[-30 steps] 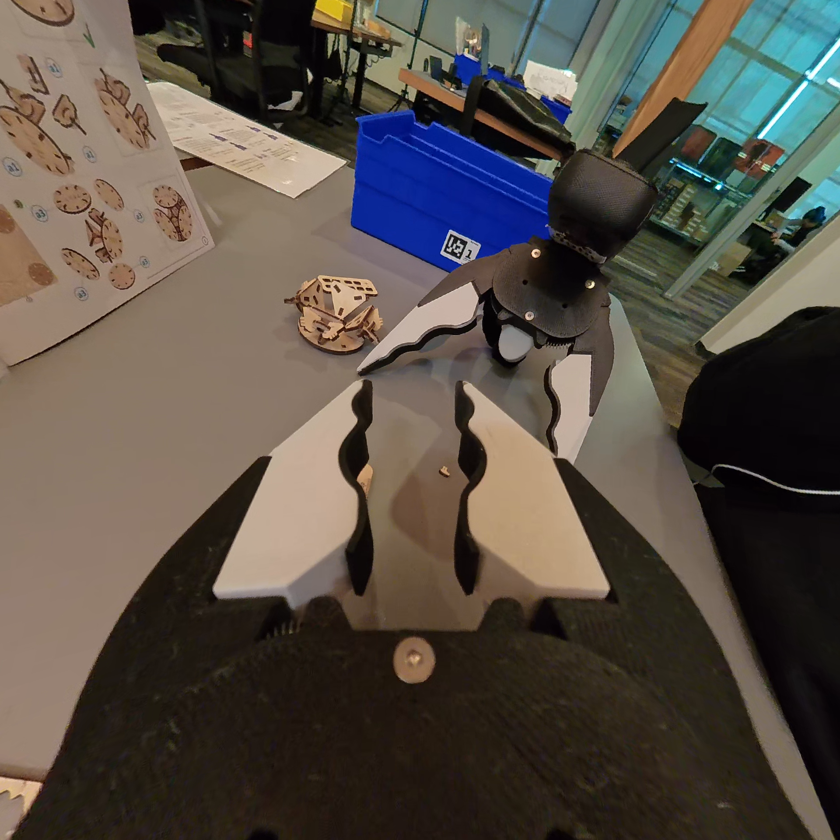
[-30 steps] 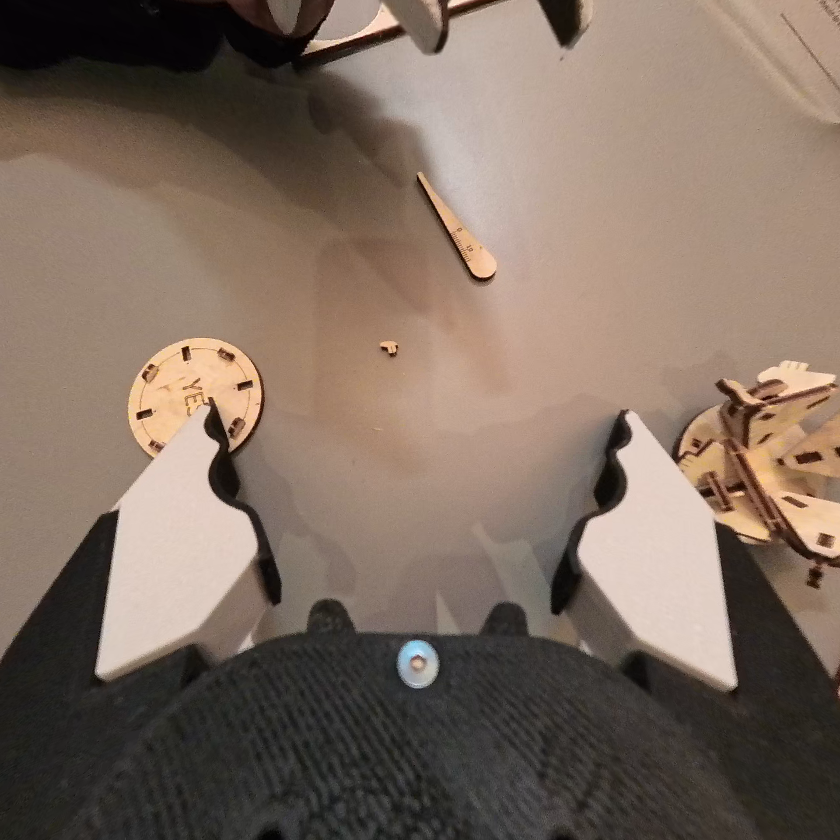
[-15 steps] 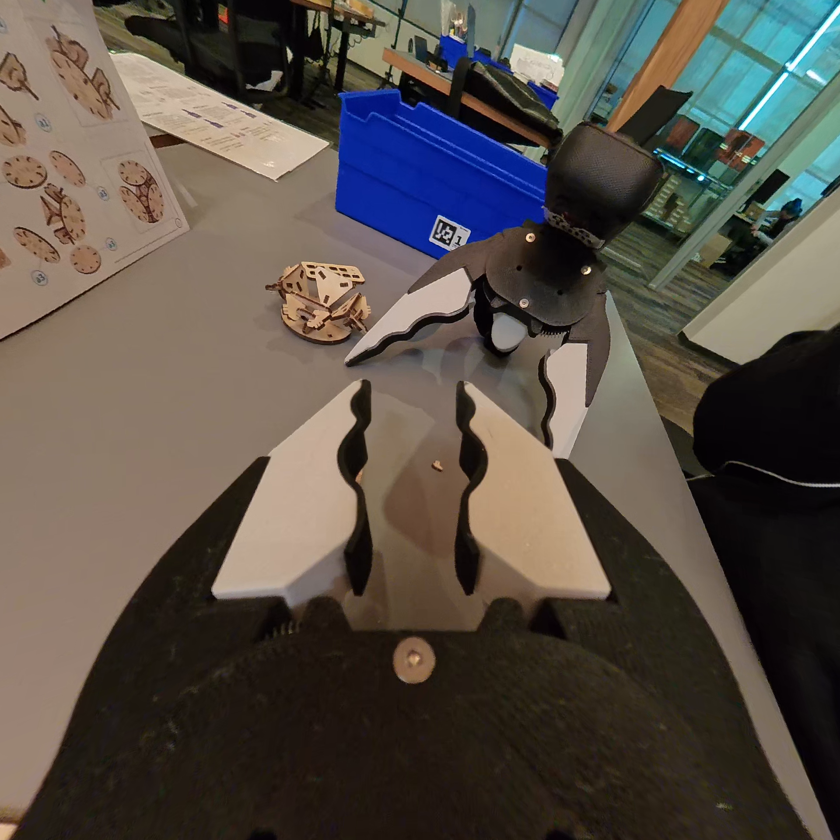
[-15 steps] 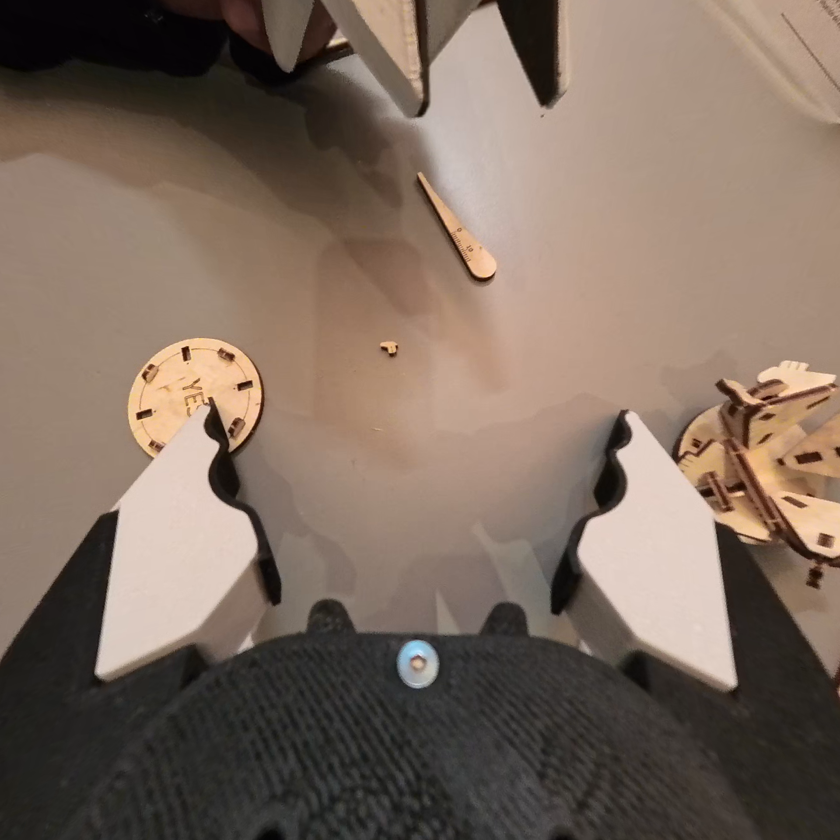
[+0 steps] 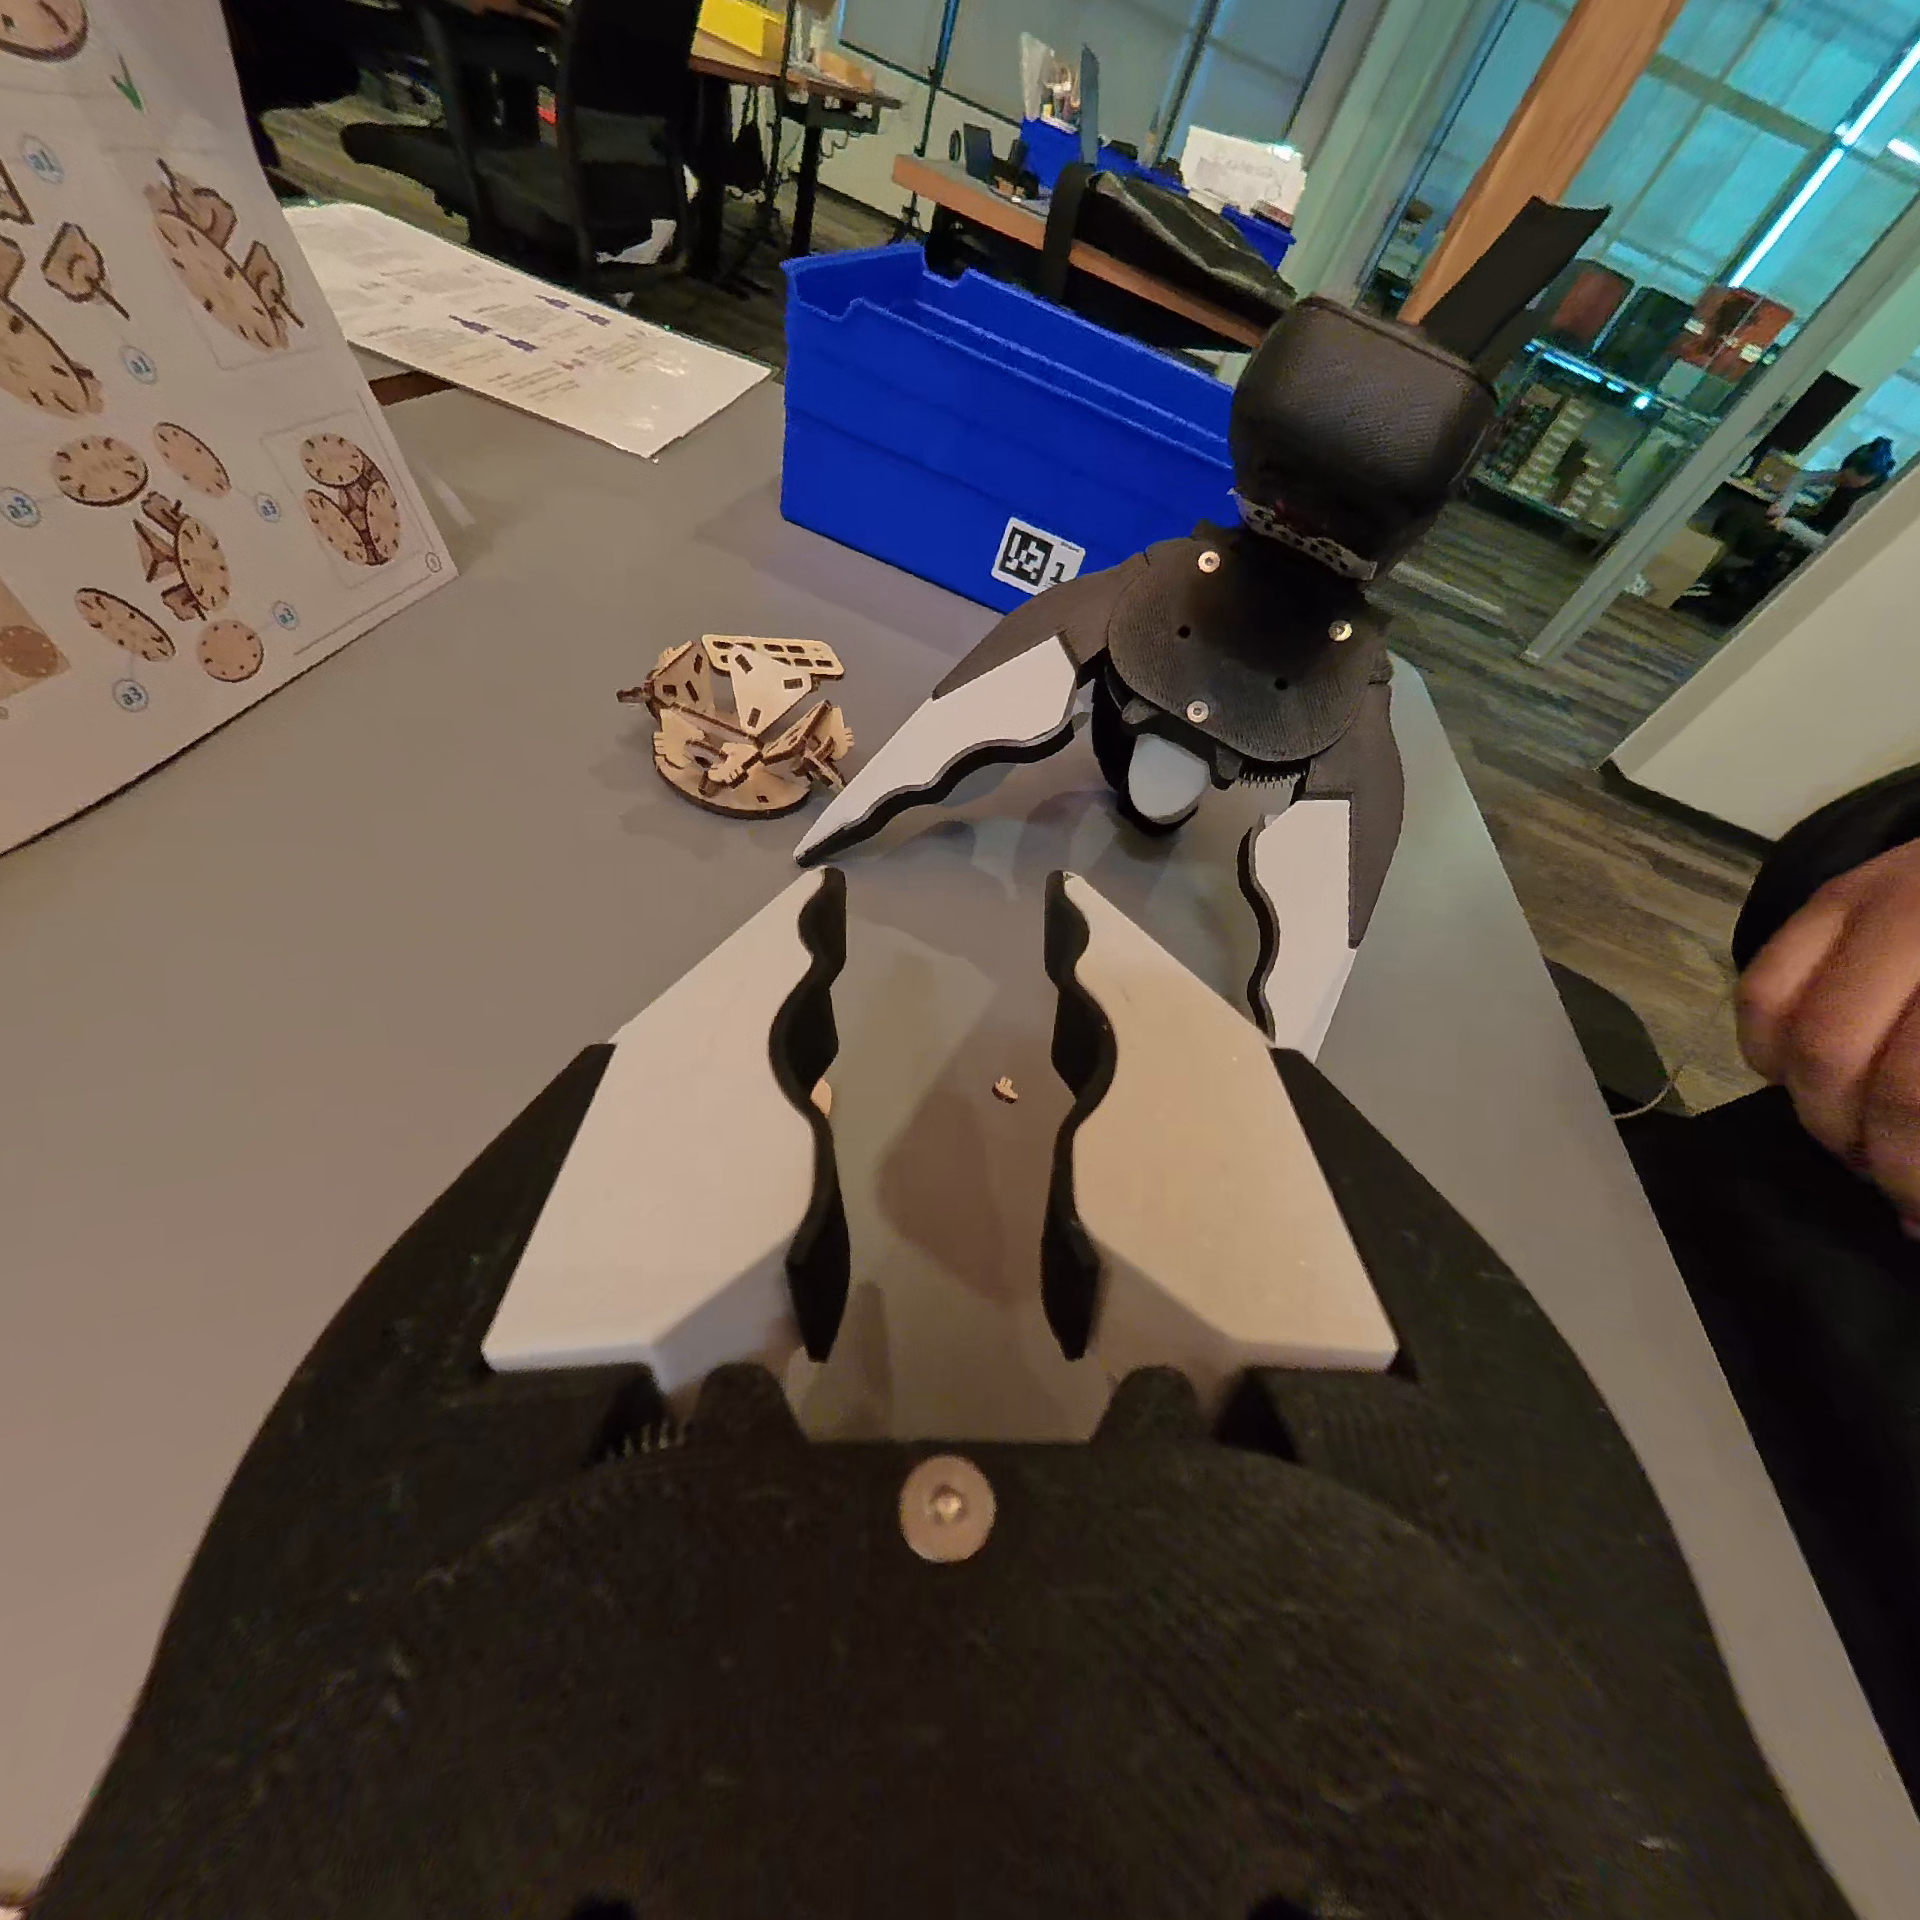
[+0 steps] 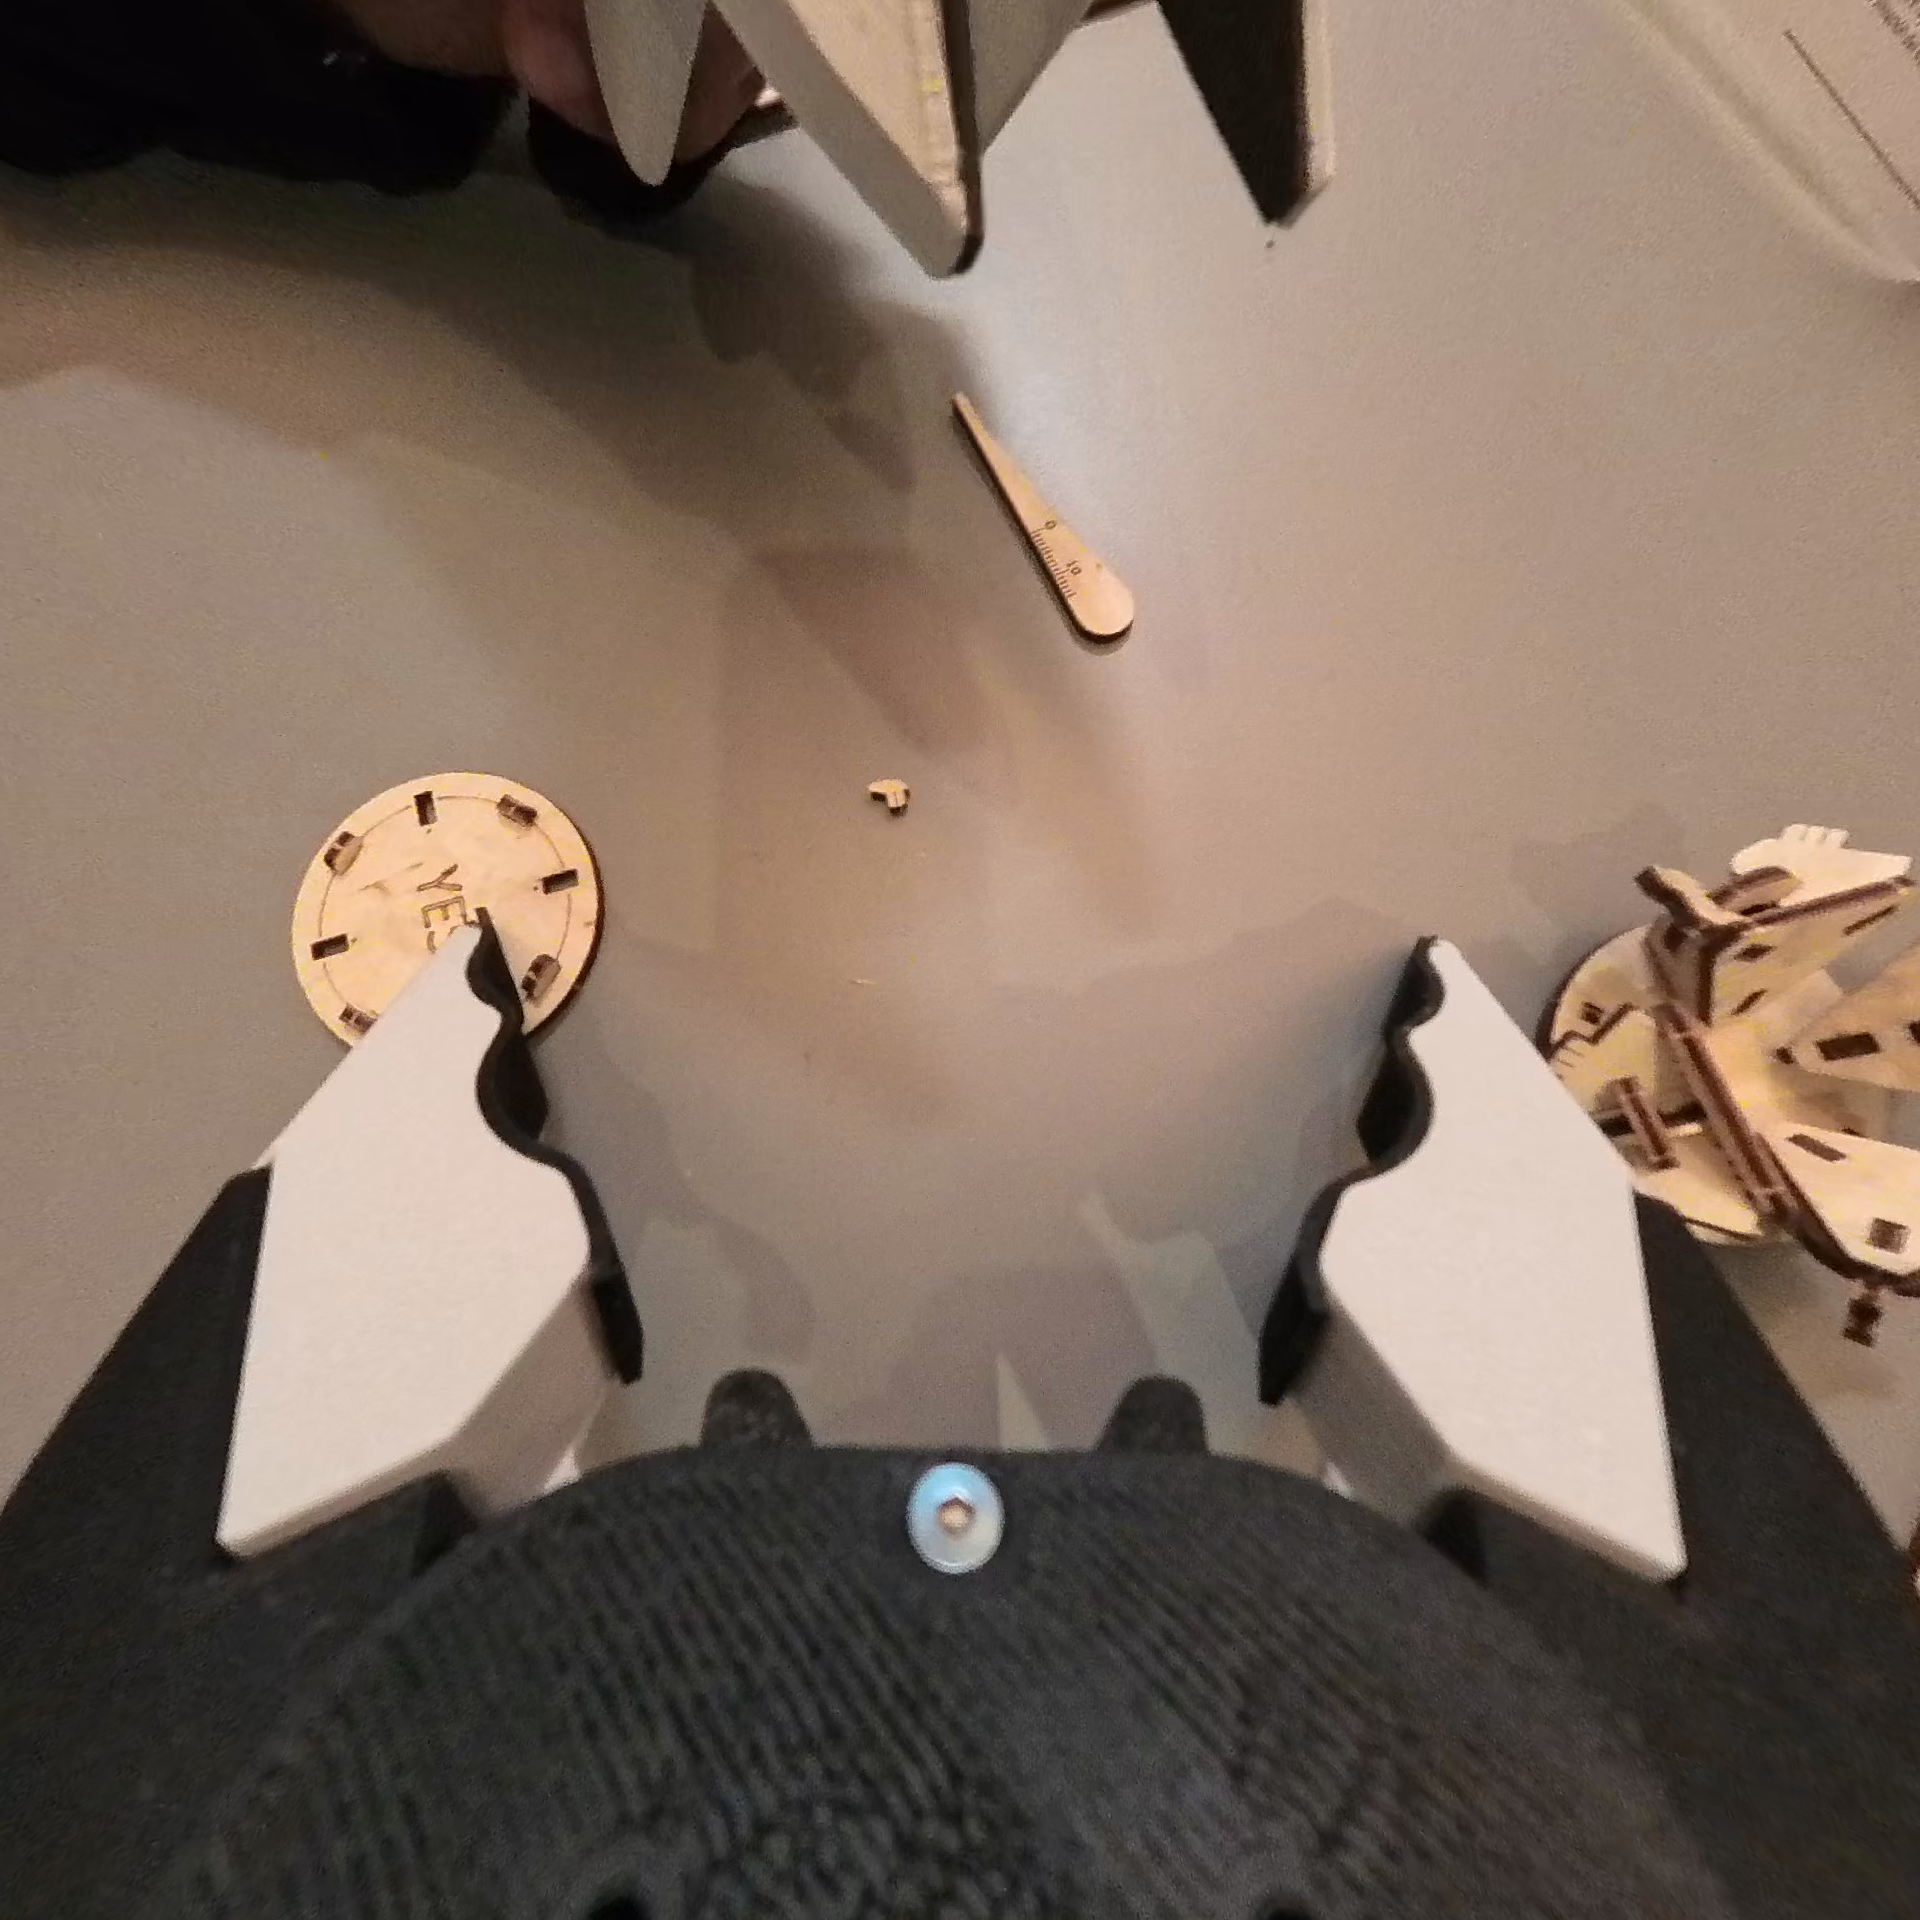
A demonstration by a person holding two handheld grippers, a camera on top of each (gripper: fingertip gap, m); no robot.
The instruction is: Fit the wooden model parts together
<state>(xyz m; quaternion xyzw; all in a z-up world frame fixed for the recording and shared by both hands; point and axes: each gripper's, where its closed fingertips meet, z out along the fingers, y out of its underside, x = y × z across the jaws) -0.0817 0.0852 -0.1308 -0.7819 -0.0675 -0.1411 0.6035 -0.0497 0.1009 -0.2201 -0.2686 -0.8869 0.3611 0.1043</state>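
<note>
My left gripper hovers over the grey table, partly open with nothing between its pads. A tiny wooden piece lies on the table below the gap. It also shows in the right wrist view, beside a wooden pointer. My right gripper is wide open and empty just above the table. Its left fingertip is over a slotted wooden disc. An assembled wooden model sits just outside its right finger. The left gripper shows at the top of that view.
A blue bin stands at the back of the table. An illustrated instruction sheet leans at the left, with a paper sheet behind it. The wooden model lies mid-table. A hand is at the right edge. The tips of one gripper are about 9 cm away from the tips of the other.
My left gripper has moved further into the right wrist view, toward the pointer and the tiny piece, still partly open. The right gripper has not moved.
</note>
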